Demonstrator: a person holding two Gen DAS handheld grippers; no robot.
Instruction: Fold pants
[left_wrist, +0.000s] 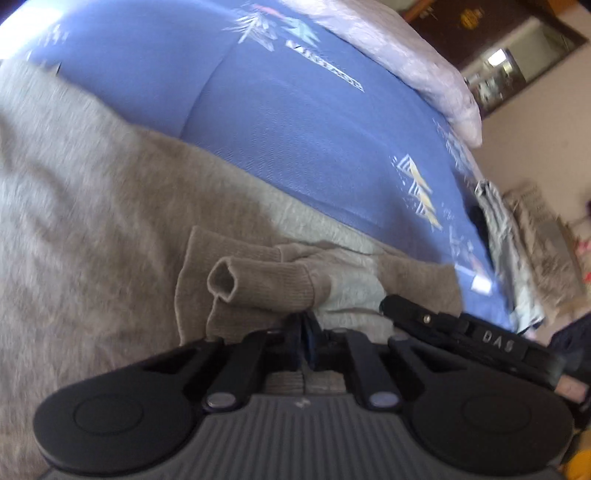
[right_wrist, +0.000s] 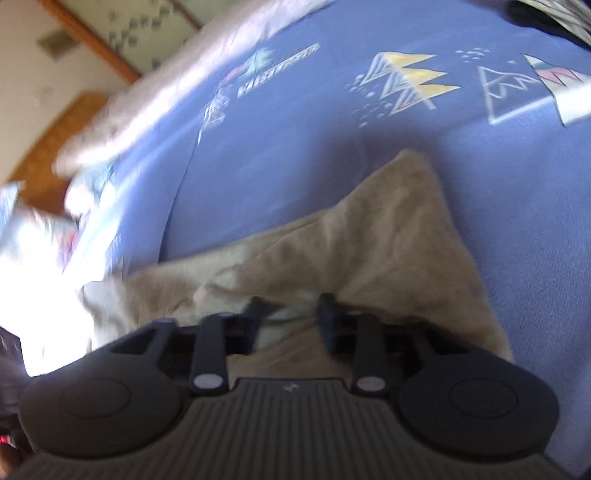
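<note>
Grey knit cuffs (left_wrist: 258, 280) sitting clenched in your left gripper (left_wrist: 304, 332), your right gripper (right_wrist: 291, 317) hovering over the pants (right_wrist: 369, 240) with jaws apart, nothing pinched, pants lying on the blue bedsheet (left_wrist: 295, 122), pale quilt (left_wrist: 406, 55) lying beyond.

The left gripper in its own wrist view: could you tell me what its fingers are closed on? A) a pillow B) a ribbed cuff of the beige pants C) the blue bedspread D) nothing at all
B: the left gripper is pinched shut on the ribbed cuff of the beige pants, which lie on the blue bedspread.
</note>
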